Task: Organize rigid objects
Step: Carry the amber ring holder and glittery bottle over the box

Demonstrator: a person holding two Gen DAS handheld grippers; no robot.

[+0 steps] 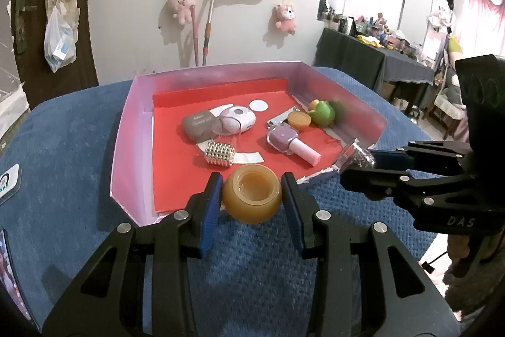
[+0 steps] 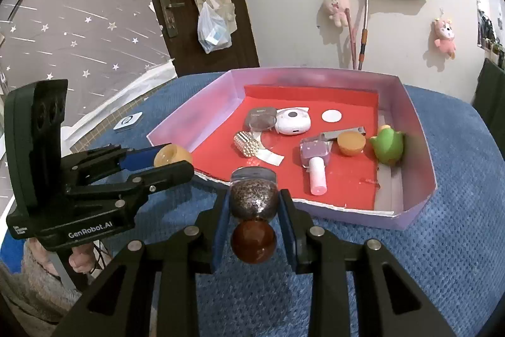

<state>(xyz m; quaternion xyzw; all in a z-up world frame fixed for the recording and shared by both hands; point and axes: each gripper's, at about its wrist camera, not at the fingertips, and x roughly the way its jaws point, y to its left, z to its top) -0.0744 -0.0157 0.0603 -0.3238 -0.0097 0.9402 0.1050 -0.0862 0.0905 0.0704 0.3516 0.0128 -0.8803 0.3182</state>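
Over blue cloth (image 1: pixel 79 147), we grip 2 items: our left gripper (image 1: pixel 252 195) clamps amber jar (image 1: pixel 252 198); our right gripper (image 2: pixel 254 204) clamps glitter bottle (image 2: pixel 253 198), both before pink box (image 2: pixel 423 122).

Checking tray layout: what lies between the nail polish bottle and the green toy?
In the right wrist view, an orange round lid lies between the nail polish bottle and the green toy.

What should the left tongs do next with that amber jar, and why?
Probably carry the amber jar forward over the near wall of the pink tray and set it on open red floor near the studded roller. The left tongs already grip it, just short of the tray.
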